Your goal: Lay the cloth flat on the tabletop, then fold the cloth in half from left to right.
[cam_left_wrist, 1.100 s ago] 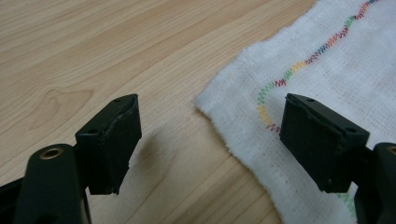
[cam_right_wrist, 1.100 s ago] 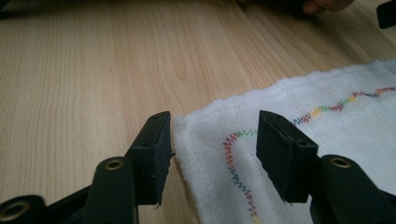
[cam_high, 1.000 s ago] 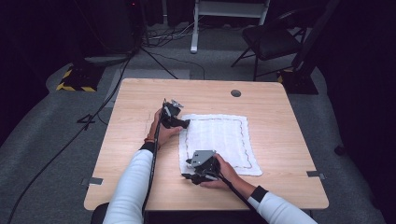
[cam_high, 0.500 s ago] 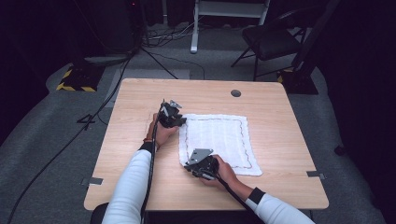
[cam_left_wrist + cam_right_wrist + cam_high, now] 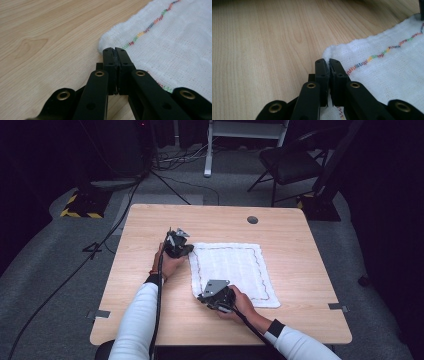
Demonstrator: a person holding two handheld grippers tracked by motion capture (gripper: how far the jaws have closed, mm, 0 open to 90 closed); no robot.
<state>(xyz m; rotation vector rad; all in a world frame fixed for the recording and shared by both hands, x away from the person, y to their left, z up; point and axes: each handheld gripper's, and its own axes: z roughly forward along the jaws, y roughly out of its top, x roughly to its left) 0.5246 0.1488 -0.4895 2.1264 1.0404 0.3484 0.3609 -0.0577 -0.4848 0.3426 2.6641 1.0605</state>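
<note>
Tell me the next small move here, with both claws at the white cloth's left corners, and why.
Probably lift both corners slightly together. The left claw and right claw have just closed, each pinching a corner of the white cloth, which lies flat on the table. A small raise would test both grips before folding.

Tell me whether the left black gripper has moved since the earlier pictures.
Yes, slightly. In the high view the left black gripper has edged toward the table's far edge along the white stitched cloth, its jaws just closing onto the corner.
</note>
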